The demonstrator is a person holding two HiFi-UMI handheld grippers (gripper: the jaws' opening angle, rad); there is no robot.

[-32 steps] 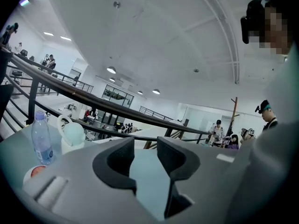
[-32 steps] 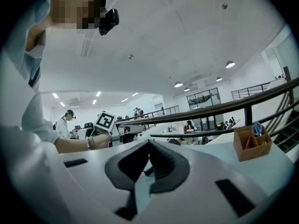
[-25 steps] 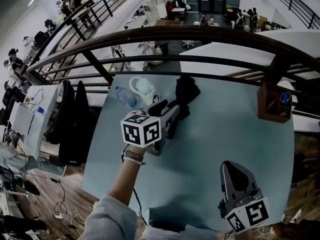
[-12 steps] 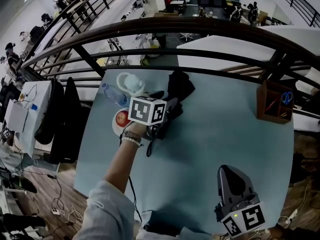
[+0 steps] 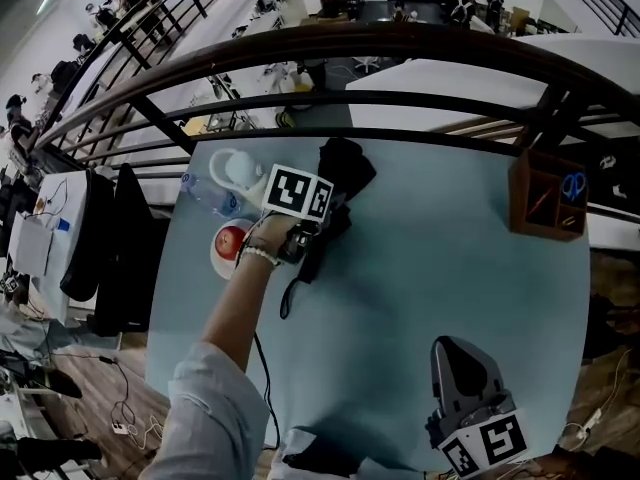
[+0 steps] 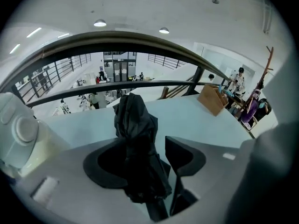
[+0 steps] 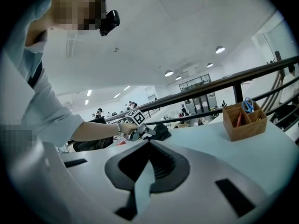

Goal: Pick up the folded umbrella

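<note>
The folded black umbrella (image 5: 342,165) lies on the pale blue table (image 5: 430,258) at its far left, its strap trailing toward me. My left gripper (image 5: 326,218) points down over it. In the left gripper view the umbrella (image 6: 135,139) runs between the two jaws of that gripper (image 6: 149,146). It lies against the left one, with a gap to the right one. These jaws are opening and do not press on the umbrella. My right gripper (image 5: 458,348) hovers near the table's front edge, its jaws (image 7: 149,143) shut with nothing between them.
A white kettle (image 5: 232,168), a water bottle (image 5: 205,196) and a plate with an apple (image 5: 230,240) sit just left of the umbrella. A wooden organizer with scissors (image 5: 548,193) stands at the far right. A dark railing (image 5: 400,43) runs behind the table.
My left gripper has come down and tipped forward over the umbrella, which now lies between its jaws. The right gripper has sunk slightly near the front edge.
</note>
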